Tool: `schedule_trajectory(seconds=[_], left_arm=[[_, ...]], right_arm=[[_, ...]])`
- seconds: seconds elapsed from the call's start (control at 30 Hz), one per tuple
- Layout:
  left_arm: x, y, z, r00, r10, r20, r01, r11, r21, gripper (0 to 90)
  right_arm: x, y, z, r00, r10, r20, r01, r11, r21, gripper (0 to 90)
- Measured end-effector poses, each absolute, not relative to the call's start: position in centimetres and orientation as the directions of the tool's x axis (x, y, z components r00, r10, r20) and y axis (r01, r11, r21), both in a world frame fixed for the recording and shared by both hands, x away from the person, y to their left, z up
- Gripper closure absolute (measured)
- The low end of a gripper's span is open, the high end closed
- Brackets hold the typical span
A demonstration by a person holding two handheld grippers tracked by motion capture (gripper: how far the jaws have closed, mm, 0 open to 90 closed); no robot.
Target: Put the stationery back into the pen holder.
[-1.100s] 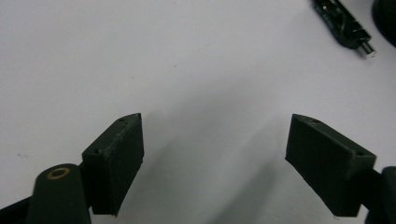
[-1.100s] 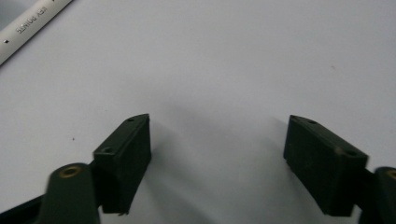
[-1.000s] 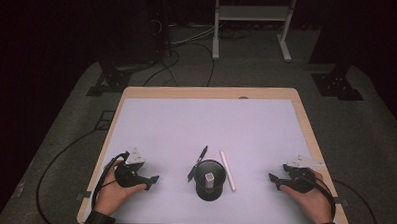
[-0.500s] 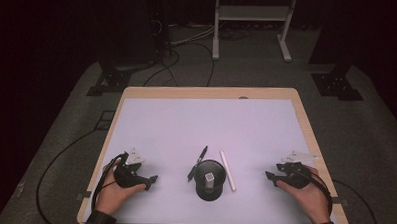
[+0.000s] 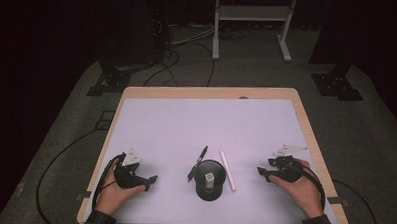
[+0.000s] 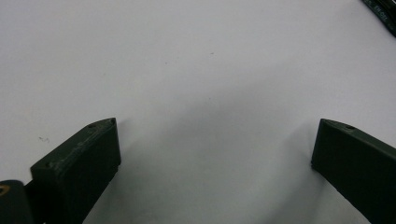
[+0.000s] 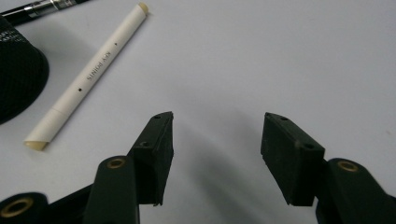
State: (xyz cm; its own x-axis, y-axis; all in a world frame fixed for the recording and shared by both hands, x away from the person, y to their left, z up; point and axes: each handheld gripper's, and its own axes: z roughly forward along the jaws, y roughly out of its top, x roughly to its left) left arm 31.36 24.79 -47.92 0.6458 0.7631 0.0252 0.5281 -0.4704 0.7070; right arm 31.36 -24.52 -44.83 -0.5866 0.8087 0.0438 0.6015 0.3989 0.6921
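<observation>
A black mesh cup (image 5: 209,181) stands near the front middle of the white table (image 5: 206,117), with a small pale thing inside it. A black pen (image 5: 198,162) lies at its left and a white marker (image 5: 228,170) at its right. My left gripper (image 5: 151,179) rests at the front left; its jaws have just been opening and stand wide over bare table (image 6: 212,135). My right gripper (image 5: 261,171) points at the marker from the right. Its jaws (image 7: 217,126) have just been closing a little and stay open, with nothing between them. The marker (image 7: 91,70) and cup (image 7: 18,79) lie ahead to its left.
The table has a wooden rim (image 5: 306,121) and ends just behind both hands. Cables (image 5: 178,56) and a metal stand (image 5: 252,24) sit on the dark floor beyond the far edge. A tip of the black pen (image 6: 383,11) shows at the top right of the left gripper view.
The right hand has shifted a little left, toward the marker. The left hand has stayed in place.
</observation>
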Motion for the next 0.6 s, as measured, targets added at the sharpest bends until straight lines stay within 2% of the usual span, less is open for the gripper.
schedule_trajectory(seconds=[0.6], left_arm=[[31.4, 24.8, -48.0, 0.644, 0.765, 0.020, 0.532, -0.466, 0.707, 0.0]], right_arm=[[32.7, -21.9, -43.4, -0.628, 0.777, 0.050, 0.573, 0.418, 0.705, 44.0]])
